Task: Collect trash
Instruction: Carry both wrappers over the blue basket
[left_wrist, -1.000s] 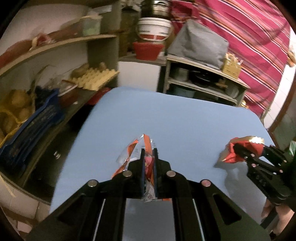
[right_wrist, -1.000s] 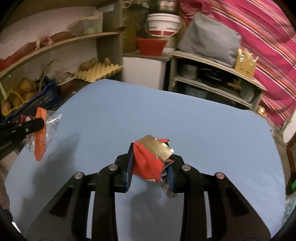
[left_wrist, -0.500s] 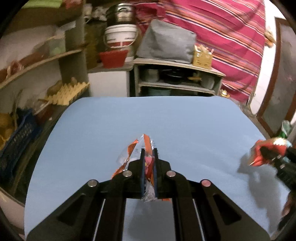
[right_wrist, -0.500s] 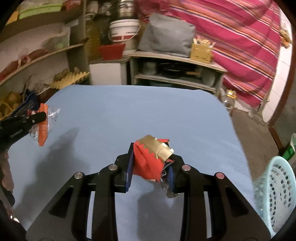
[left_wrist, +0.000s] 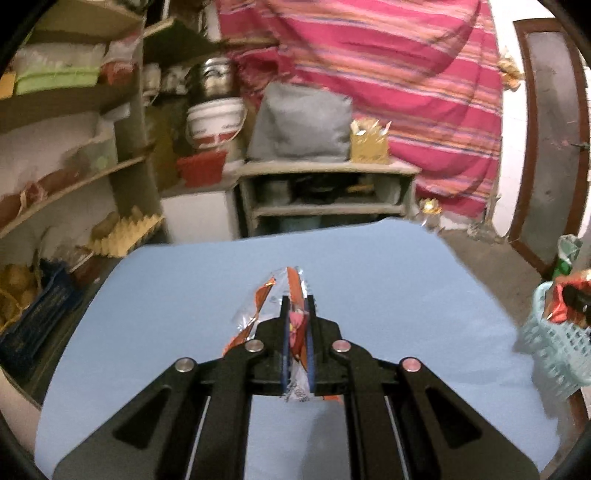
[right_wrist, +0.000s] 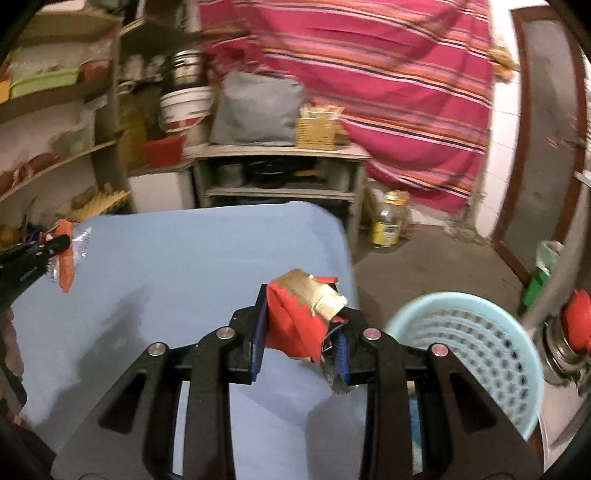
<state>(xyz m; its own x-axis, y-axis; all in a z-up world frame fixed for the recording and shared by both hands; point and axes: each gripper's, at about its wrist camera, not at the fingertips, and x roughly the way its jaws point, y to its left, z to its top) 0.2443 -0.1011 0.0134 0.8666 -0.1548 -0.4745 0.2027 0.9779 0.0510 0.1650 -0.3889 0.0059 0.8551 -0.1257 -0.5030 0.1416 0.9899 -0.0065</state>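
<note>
My left gripper (left_wrist: 297, 300) is shut on a clear and orange plastic wrapper (left_wrist: 258, 306), held above the blue table (left_wrist: 388, 280); it also shows at the left of the right wrist view (right_wrist: 66, 254). My right gripper (right_wrist: 301, 295) is shut on a crumpled red and gold wrapper (right_wrist: 303, 310), held over the table's right edge (right_wrist: 347, 254). A light blue perforated basket (right_wrist: 472, 350) stands just right of it, off the table. In the left wrist view the red wrapper (left_wrist: 557, 302) hangs over the basket (left_wrist: 554, 350).
Cluttered shelves (left_wrist: 74, 184) with egg trays and a blue crate line the left. A grey shelf unit (left_wrist: 325, 192) and a striped pink curtain (left_wrist: 388, 74) stand behind the table. A jar (right_wrist: 388, 221) sits on the floor. A metal object with a red knob (right_wrist: 576, 328) is right of the basket.
Both grippers have swung to the right, still holding their wrappers. The right gripper has moved from mid-table to the right edge, beside the blue basket.
</note>
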